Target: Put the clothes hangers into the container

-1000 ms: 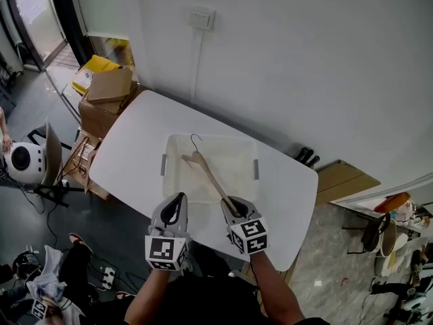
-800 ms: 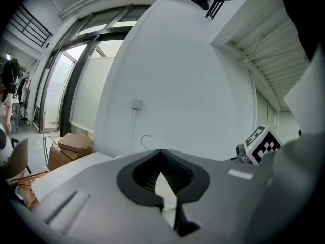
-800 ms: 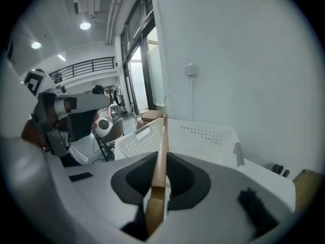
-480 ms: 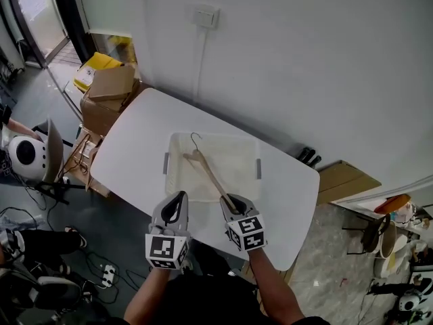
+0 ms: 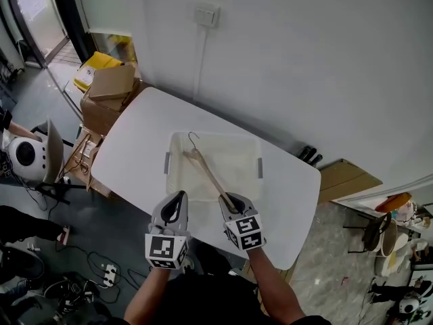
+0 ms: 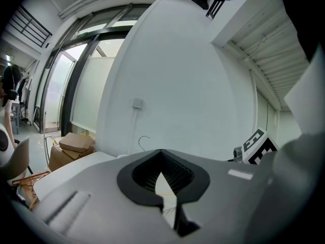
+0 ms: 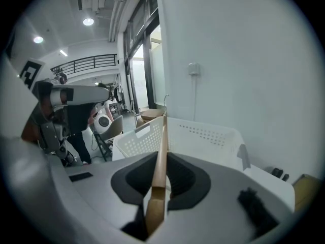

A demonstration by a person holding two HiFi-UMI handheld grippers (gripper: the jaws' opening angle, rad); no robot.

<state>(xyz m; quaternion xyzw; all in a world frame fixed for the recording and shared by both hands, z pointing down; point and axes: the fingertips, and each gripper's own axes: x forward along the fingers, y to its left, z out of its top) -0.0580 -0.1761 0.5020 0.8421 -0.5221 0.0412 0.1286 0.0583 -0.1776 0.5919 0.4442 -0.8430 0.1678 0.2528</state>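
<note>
A wooden clothes hanger (image 5: 211,178) with a wire hook (image 5: 194,137) slants over the white perforated container (image 5: 167,162) on the white table (image 5: 135,147). My right gripper (image 5: 230,205) is shut on the hanger's near end, just in front of the container's near wall. In the right gripper view the hanger (image 7: 161,151) runs out between the pads toward the container (image 7: 203,133). My left gripper (image 5: 177,198) hovers beside it at the table's front edge, shut with nothing in it. In the left gripper view the jaws (image 6: 161,154) meet, and the hook (image 6: 142,140) shows beyond them.
Cardboard boxes (image 5: 108,93) are stacked beyond the table's left end. A chair and a round white device (image 5: 27,158) stand on the floor at left, with cables (image 5: 101,273) below. A wall socket (image 5: 205,15) sits above the table.
My right gripper and the hanger have edged slightly forward and left over the container. The left gripper has stayed put. A person on the floor at left has moved off.
</note>
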